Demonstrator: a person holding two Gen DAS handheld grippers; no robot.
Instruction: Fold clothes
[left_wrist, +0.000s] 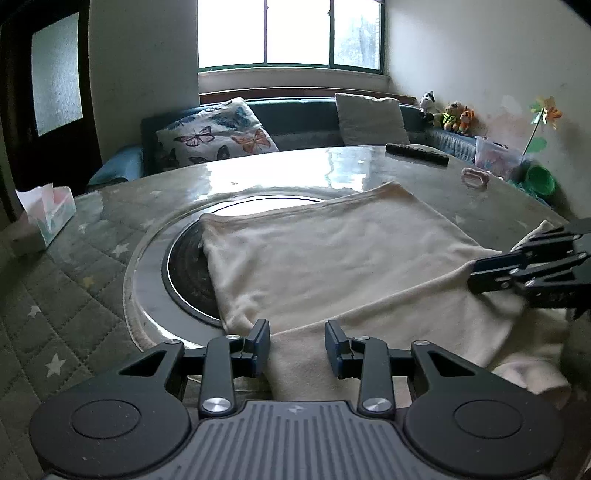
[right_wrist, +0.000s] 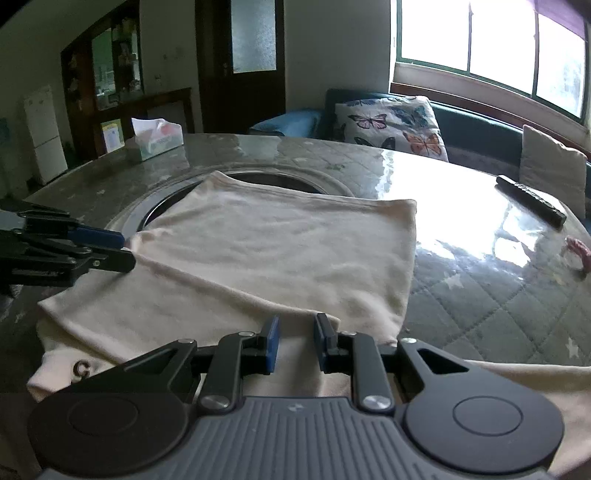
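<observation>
A cream garment (left_wrist: 332, 258) lies on the round table (left_wrist: 92, 280), its far half folded flat over the near layer, partly covering the dark round insert (left_wrist: 184, 273) at the table's centre. My left gripper (left_wrist: 297, 339) hovers over the garment's near edge with its jaws apart and nothing pinched between them. In the right wrist view the garment (right_wrist: 277, 251) spreads ahead, and my right gripper (right_wrist: 296, 332) stands open just short of the fold edge, cloth beneath it. The left gripper (right_wrist: 125, 249) shows at the garment's left corner, the right gripper (left_wrist: 476, 275) at its right side.
A tissue box (left_wrist: 48, 218) sits at the table's left edge. A black remote (left_wrist: 417, 153) and a small pink item (left_wrist: 474, 177) lie at the far right. Behind the table are a sofa with a butterfly cushion (left_wrist: 218, 133), toys and a green cup (left_wrist: 541, 181).
</observation>
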